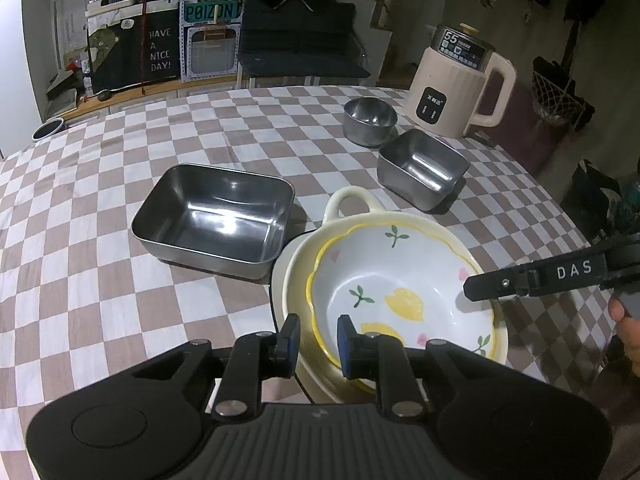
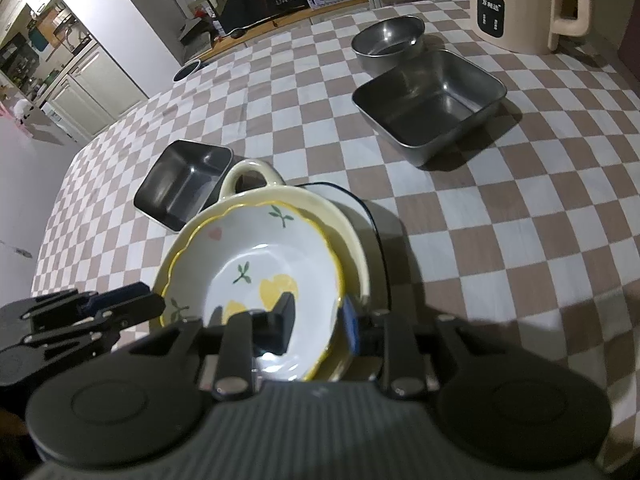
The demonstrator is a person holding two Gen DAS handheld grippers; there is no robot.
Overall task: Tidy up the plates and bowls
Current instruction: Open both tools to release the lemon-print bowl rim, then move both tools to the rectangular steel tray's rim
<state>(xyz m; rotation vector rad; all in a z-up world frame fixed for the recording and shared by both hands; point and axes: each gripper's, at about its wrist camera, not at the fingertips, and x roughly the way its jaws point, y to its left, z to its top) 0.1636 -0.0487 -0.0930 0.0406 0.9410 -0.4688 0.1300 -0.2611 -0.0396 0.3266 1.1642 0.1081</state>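
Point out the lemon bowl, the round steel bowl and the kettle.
lemon bowl (image 1: 400,280): left wrist view, white inner wall.
round steel bowl (image 1: 370,114): left wrist view, inside bottom.
kettle (image 1: 448,96): left wrist view, cream body.

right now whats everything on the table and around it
lemon bowl: 1, white and yellow, nested in the dish
handled dish: 1, cream, near edge, on a white plate
steel trays: 2, silver, large left, small far right
steel bowl: 1, silver, behind the small tray
kettle: 1, cream, far right
tablecloth: 1, pink and white checks
left gripper: black, straddling the bowl rim
right gripper: black, straddling the opposite rim
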